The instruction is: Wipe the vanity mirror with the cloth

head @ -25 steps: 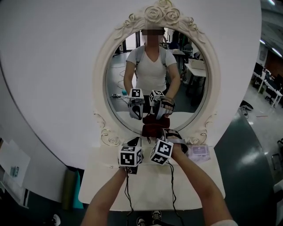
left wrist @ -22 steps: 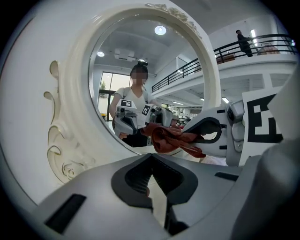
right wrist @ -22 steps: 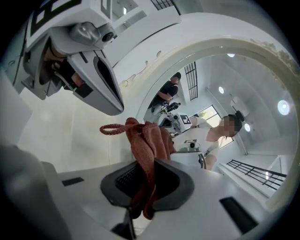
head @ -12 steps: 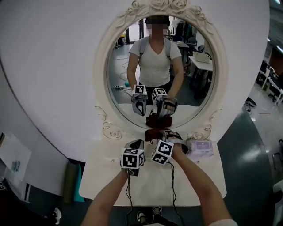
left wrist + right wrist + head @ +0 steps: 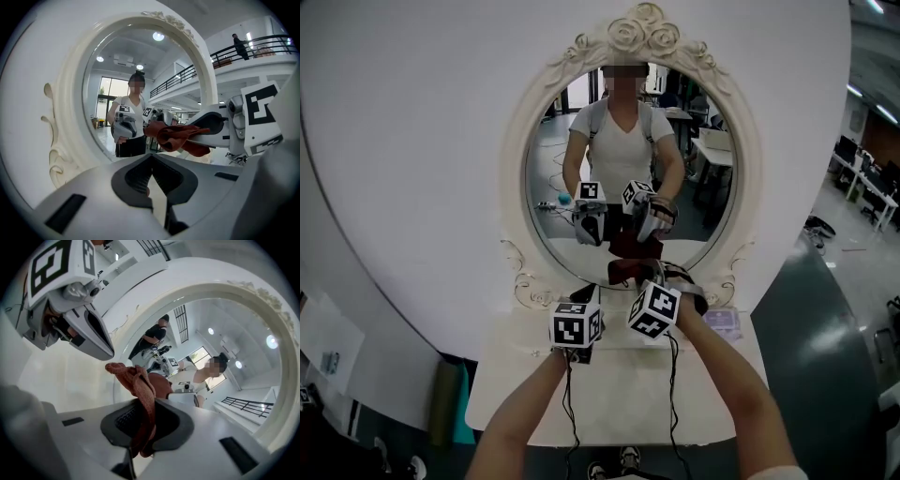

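Open-plan office/lab hall: rows of desks (image 5: 874, 192) at right, mezzanine railing (image 5: 262, 44) overhead, ceiling lights (image 5: 158, 36).

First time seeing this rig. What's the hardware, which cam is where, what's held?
No robot arm here: a person holds a two-jaw tool in each hand, and the marker cubes are part of the tools. The head view comes from a camera on the person's head, looking down at a white table and an oval vanity mirror with a carved cream frame. The figure in the glass is the person's own reflection. The other two views come from a camera on each tool, looking along its jaws. The right tool is shut on a dark red cloth, held near the bottom of the glass; whether it touches, I cannot tell. The left tool is shut with nothing in it. A pale packet lies on the table at the right.
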The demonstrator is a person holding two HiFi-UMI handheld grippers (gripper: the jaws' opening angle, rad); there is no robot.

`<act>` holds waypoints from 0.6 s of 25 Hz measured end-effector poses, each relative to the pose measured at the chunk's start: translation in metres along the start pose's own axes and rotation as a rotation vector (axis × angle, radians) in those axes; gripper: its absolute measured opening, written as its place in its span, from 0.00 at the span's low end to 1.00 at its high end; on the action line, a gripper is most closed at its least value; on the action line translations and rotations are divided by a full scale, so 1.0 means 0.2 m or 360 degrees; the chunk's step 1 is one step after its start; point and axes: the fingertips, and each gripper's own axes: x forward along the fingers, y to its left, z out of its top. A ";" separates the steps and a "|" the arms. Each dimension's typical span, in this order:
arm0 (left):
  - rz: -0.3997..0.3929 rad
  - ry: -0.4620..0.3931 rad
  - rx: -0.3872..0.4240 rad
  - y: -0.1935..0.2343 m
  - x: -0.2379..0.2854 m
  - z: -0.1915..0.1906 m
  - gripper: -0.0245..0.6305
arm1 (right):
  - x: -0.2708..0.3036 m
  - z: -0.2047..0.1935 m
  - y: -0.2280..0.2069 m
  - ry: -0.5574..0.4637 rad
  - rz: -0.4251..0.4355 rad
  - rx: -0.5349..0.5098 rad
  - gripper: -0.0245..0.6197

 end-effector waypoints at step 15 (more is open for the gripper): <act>-0.0113 -0.0446 0.0121 -0.35 -0.10 1.24 0.05 | -0.88 0.41 -1.47 -0.0266 -0.1186 -0.0144 0.13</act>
